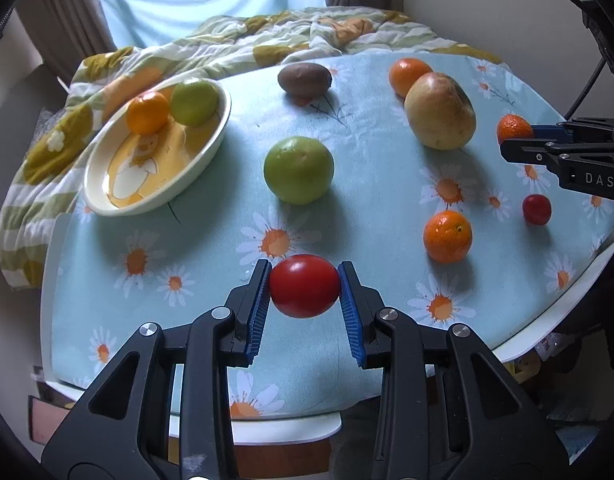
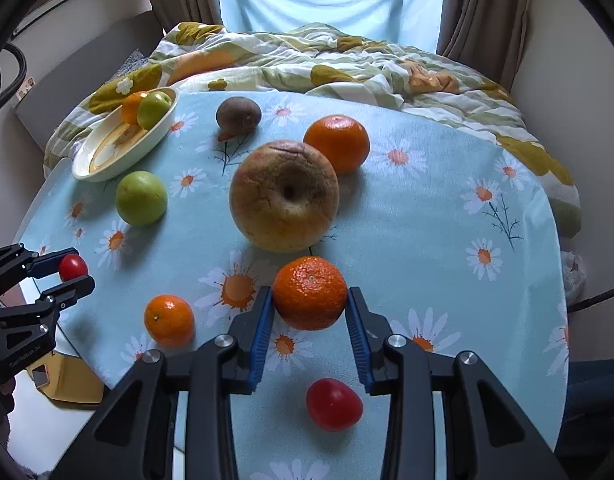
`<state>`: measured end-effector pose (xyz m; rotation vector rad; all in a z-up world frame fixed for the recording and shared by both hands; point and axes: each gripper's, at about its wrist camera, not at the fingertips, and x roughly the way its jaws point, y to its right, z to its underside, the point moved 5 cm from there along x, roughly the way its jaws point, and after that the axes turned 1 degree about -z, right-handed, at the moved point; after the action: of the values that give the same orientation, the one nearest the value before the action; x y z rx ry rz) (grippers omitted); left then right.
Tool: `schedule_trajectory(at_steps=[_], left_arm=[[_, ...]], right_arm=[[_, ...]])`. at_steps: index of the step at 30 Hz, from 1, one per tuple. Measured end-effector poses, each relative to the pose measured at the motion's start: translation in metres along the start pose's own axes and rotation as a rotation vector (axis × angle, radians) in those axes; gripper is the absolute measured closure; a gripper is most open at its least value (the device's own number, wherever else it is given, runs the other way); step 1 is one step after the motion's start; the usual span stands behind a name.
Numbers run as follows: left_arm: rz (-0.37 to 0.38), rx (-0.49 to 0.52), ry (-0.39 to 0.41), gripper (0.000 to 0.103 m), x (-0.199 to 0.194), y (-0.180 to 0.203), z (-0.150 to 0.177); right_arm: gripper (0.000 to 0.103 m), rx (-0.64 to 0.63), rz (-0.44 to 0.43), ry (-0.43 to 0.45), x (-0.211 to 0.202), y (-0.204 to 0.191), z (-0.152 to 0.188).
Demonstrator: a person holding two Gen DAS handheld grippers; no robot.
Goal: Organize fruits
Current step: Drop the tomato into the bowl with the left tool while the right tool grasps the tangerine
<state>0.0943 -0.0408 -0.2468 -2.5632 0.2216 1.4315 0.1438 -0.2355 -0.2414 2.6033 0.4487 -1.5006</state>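
My left gripper [image 1: 305, 286] is shut on a red tomato [image 1: 305, 286], held just above the cloth near the table's front edge; it also shows in the right wrist view [image 2: 72, 267]. My right gripper [image 2: 310, 294] is shut on a mandarin [image 2: 310, 293], seen at the right in the left wrist view [image 1: 514, 128]. A cream oval dish [image 1: 107, 196] at the far left holds an orange [image 1: 147, 113] and a green apple [image 1: 194, 103].
On the daisy cloth lie a green apple [image 1: 299, 170], a kiwi [image 1: 304, 78], a large yellow pear-like fruit [image 1: 440, 116], an orange [image 1: 407, 74], a mandarin [image 1: 447, 236] and a small red tomato [image 1: 537, 209]. A rumpled quilt [image 1: 267, 40] lies behind the table.
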Motion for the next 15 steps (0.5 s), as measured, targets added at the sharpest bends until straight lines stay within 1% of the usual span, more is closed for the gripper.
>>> schedule_trajectory(at_steps=[3, 8, 12, 15], left_arm=[[-0.021, -0.006, 0.033, 0.064, -0.015, -0.005, -0.012], [-0.033, -0.021, 0.085, 0.064, -0.034, -0.021, -0.034], [-0.037, -0.020, 0.110, 0.064, -0.040, -0.041, -0.053], [-0.044, -0.006, 0.125, 0.064, -0.037, -0.061, -0.068]], right_arm=[[0.069, -0.007, -0.007, 0.024, -0.016, -0.003, -0.011], [0.069, -0.027, -0.020, 0.064, -0.035, -0.016, -0.035], [0.069, -0.042, -0.032, 0.088, -0.042, -0.031, -0.056], [0.069, -0.042, -0.042, 0.103, -0.042, -0.045, -0.073]])
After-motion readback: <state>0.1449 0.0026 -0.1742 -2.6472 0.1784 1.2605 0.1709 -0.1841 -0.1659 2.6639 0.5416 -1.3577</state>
